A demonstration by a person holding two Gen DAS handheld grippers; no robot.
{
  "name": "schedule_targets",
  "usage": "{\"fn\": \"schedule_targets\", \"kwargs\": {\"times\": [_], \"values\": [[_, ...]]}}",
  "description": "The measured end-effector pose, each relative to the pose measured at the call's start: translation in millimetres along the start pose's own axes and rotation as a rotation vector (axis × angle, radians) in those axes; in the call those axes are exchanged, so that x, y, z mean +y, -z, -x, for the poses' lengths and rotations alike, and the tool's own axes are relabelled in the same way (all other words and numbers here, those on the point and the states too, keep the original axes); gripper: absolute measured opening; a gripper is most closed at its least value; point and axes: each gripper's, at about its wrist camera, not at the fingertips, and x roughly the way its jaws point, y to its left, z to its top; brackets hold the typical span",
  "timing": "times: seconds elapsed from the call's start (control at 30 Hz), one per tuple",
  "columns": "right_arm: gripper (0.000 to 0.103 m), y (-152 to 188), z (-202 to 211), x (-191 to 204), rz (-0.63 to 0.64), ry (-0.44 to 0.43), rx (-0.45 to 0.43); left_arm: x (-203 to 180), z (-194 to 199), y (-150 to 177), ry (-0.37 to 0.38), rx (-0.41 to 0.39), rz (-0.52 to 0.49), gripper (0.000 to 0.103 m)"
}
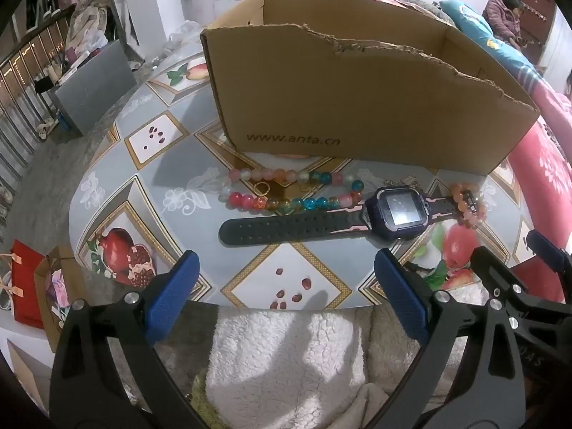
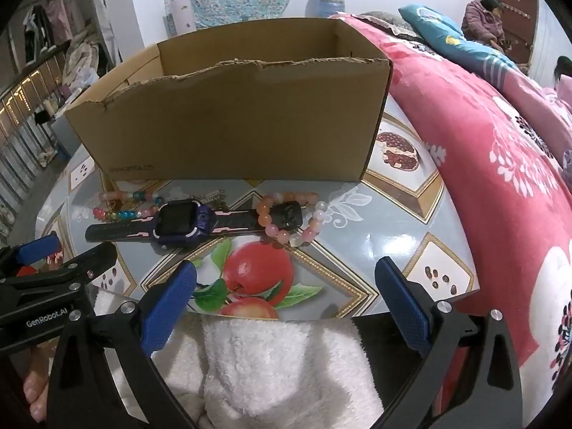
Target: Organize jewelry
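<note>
Left wrist view: the left gripper hung at the near table edge, jaws wide apart and holding nothing. Ahead lay the watch, strap stretched flat, with the multicoloured bead bracelet just behind it and a small gold ring inside that loop, all in front of the cardboard box.

Right wrist view: the right gripper was spread too, empty, over the table. The peach bead bracelet draped over the watch's buckle end. Beads looked light, slippery and floppy; pinching across the strand seemed safest. The strap would probably flex, so grip near the case.
</note>
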Motion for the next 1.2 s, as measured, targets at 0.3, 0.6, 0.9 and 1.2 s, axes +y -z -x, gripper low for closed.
{"fn": "schedule_targets", "kwargs": {"times": [0.3,0.6,0.9,1.2], "values": [[0.098,-0.3,1.2,0.4,0.002,0.002,-0.002,-0.2,0.0,-0.2,-0.001,0.000,0.000,0.095],[0.098,-1.5,2.0,-0.2,0.001,0.001,0.000,0.0,0.0,-0.2,0.000,-0.001,0.001,0.095],[0.098,-2.2,2.5,0.7,0.002,0.000,0.001,0.2,0.0,-0.2,0.000,0.000,0.002,0.095],[0.098,-0.9,2.8,-2.4,0.001,-0.001,-0.001,0.2,0.0,-0.2,0.000,0.000,0.002,0.095]]}}
